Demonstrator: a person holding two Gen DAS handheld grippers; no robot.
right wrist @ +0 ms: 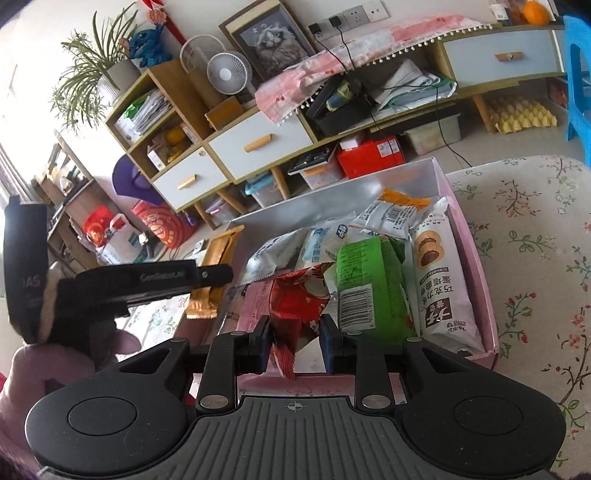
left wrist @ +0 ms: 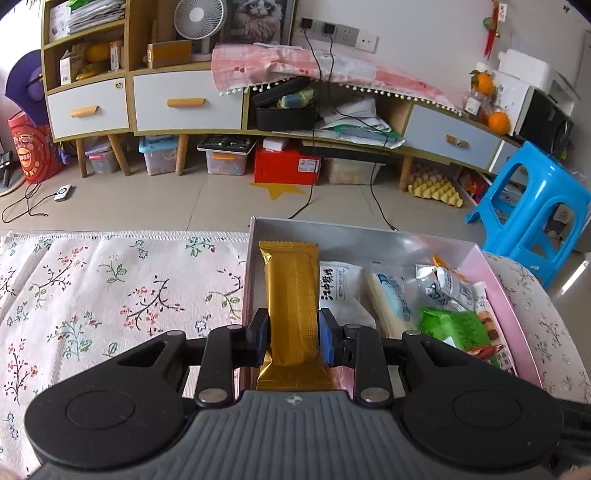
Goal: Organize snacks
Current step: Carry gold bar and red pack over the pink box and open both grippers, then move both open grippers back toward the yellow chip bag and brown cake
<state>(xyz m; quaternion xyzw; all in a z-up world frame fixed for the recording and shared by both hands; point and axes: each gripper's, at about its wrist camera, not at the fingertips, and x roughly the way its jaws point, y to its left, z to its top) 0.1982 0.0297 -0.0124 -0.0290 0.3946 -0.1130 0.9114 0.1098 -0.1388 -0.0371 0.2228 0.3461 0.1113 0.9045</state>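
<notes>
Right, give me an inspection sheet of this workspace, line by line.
Surface: floral cloth covering the table.
Job's things: pink box on the cloth, holding mixed snack packets, among them a green packet and a biscuit packet.
Clutter: nothing seen on the bare cloth.
Grippers: left gripper shut on a gold packet at the box's left wall; right gripper shut on a red packet over the box.
Cables: black cables hang from wall sockets to the floor.
Surroundings: cabinet, fan, blue stool, storage bins underneath.
</notes>
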